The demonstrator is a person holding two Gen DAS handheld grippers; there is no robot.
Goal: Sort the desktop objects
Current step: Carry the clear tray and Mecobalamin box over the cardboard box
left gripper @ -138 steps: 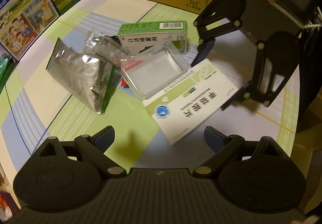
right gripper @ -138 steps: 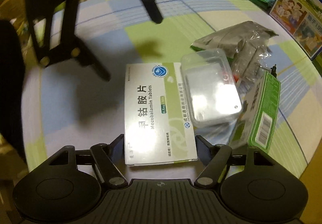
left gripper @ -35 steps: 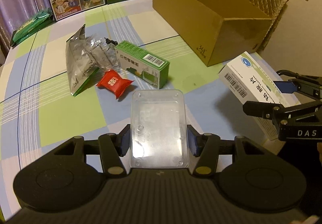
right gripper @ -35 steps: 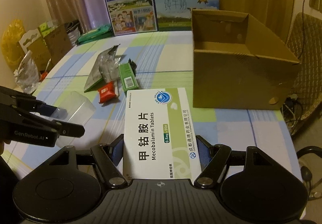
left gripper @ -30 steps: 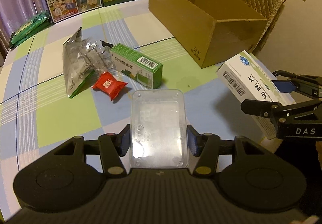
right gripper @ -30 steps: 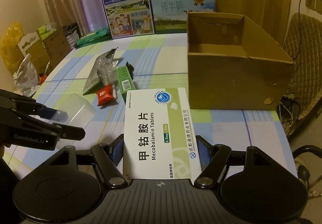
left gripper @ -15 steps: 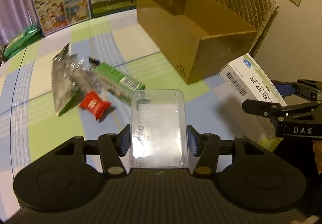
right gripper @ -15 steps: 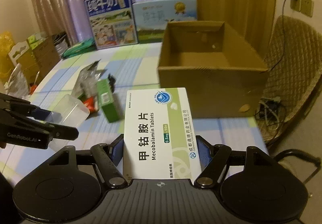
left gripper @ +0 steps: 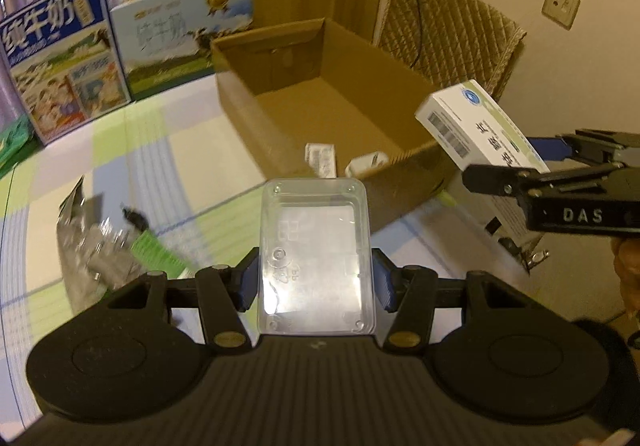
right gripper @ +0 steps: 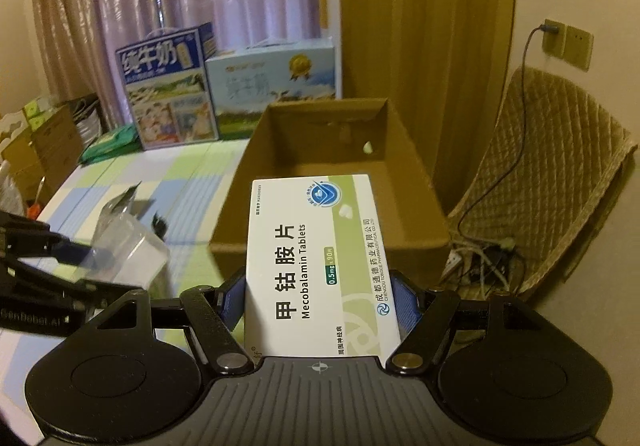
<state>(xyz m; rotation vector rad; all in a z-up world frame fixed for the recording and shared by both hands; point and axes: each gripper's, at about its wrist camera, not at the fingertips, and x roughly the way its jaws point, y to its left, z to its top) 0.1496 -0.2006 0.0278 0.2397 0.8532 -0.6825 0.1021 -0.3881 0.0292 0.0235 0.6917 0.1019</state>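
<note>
My left gripper (left gripper: 315, 278) is shut on a clear plastic box (left gripper: 315, 252), held above the table just short of the open cardboard box (left gripper: 256, 125). My right gripper (right gripper: 319, 296) is shut on a white Mecobalamin tablet box (right gripper: 318, 266), raised in front of the cardboard box (right gripper: 328, 250); from the left wrist it shows at the right (left gripper: 478, 127). Two small white items (left gripper: 320, 157) lie inside the cardboard box. A silver foil bag (left gripper: 94, 242) and a green carton (left gripper: 154, 252) lie on the checked tablecloth at the left.
Two milk cartons (left gripper: 60, 69) stand at the table's far side. A quilted chair (right gripper: 560, 181) with a cable and a power strip sits right of the table. A person's fingers (left gripper: 628, 266) hold the right gripper. Curtains hang behind.
Both grippers have risen and moved forward toward the cardboard box, each still holding its item. The box's inside now shows from the left wrist; the red packet has dropped out of view.
</note>
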